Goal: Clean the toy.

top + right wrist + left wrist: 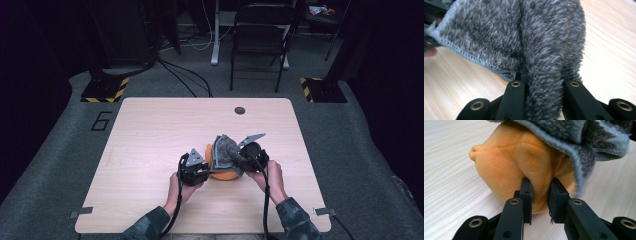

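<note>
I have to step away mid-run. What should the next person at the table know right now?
Left gripper: shut on a fold of the orange plush toy, pinning it on the table.
Right gripper: shut on the grey fleece cloth, holding it raised, draped over the top of the toy.
Done: both grips secure.
Left, as it looks: either pull the cloth clear of the toy or wrap it on; the direction cannot be told. Keep the toy pinned meanwhile.

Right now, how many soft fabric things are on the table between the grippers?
2: an orange plush pinched by the left gripper, and a grey fuzzy cloth draped over it, gripped by the right gripper. Others may be hidden underneath.
</note>
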Tool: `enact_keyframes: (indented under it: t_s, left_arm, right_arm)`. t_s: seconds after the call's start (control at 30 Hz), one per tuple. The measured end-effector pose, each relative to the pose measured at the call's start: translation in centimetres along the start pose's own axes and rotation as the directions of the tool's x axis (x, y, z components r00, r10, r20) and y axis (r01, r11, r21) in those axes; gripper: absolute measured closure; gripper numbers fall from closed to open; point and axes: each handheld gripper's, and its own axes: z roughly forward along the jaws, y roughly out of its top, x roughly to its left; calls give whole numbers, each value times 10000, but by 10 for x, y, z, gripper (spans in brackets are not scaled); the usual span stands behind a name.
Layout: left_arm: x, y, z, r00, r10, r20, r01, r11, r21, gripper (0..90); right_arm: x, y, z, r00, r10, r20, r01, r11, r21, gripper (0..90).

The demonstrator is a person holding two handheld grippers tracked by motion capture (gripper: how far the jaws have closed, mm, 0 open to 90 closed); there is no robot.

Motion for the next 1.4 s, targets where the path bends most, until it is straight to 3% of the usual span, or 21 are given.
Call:
enact_keyframes:
  t_s: [0.27, 0.33, 0.43, 0.63, 0.77, 0.87, 0.93, 1.0, 1.1, 1.17, 1.23, 1.3, 1.4]
  left_arm:
    - [0, 0, 1, 10000, -56, 38, 56, 10000, -62, 753]
    - [1, 0, 2, 10000, -41, -29, 41, 9999, -99, 754]
    - [2, 0, 1, 10000, -38, 19, 39, 10000, -85, 753]
    - [3, -1, 1, 10000, -66, 68, 67, 9999, -127, 751]
    - [5, -2, 1, 10000, -76, -37, 76, 9998, -191, 746]
    - [6, -2, 1, 10000, -13, -79, 11, 9998, -209, 743]
    - [5, -2, 0, 10000, -26, -68, 25, 9998, -189, 738]
    - [5, -2, 0, 10000, 27, -20, -27, 9999, -164, 733]
    - [6, -1, 1, 10000, 42, -35, -42, 9998, -181, 688]
    - [6, -1, 0, 9998, 169, -66, -170, 9997, -154, 590]
    - [4, -1, -2, 9961, 815, -346, -817, 9966, -41, 504]
    - [2, -3, -3, 9922, 1128, -534, -1125, 9936, 86, 451]
    - [3, -4, 1, 9915, 1028, -793, -1029, 9947, 20, 395]
  right_arm:
    - [-25, -15, 9, 9971, 755, 67, -758, 9955, 569, 772]
    - [-33, -20, 13, 9914, 1289, -220, -1271, 9896, 679, 771]
    - [-44, -27, 21, 9861, 1649, -213, -1623, 9823, 938, 771]
    - [-58, -40, 43, 9806, 1955, 109, -1950, 9702, 1440, 770]
    - [-66, -39, 30, 9775, 2047, 513, -2095, 9704, 1204, 771]
    - [-65, -31, 5, 9797, 1918, 576, -1945, 9798, 462, 772]
    - [-56, -20, -14, 9828, 1805, 392, -1793, 9833, -321, 772]
    - [-44, -11, -20, 9897, 1420, 152, -1408, 9881, -616, 772]
    - [-26, -4, -4, 9970, 775, 27, -775, 9970, -56, 772]
    - [-21, -6, 11, 9980, 549, 311, -555, 9982, 205, 773]
    - [-26, -8, 15, 9966, 805, 183, -805, 9968, -13, 774]
    - [-30, -9, 12, 9957, 895, 233, -894, 9960, -41, 773]
    - [-31, -9, 13, 9952, 974, 115, -974, 9952, -33, 773]
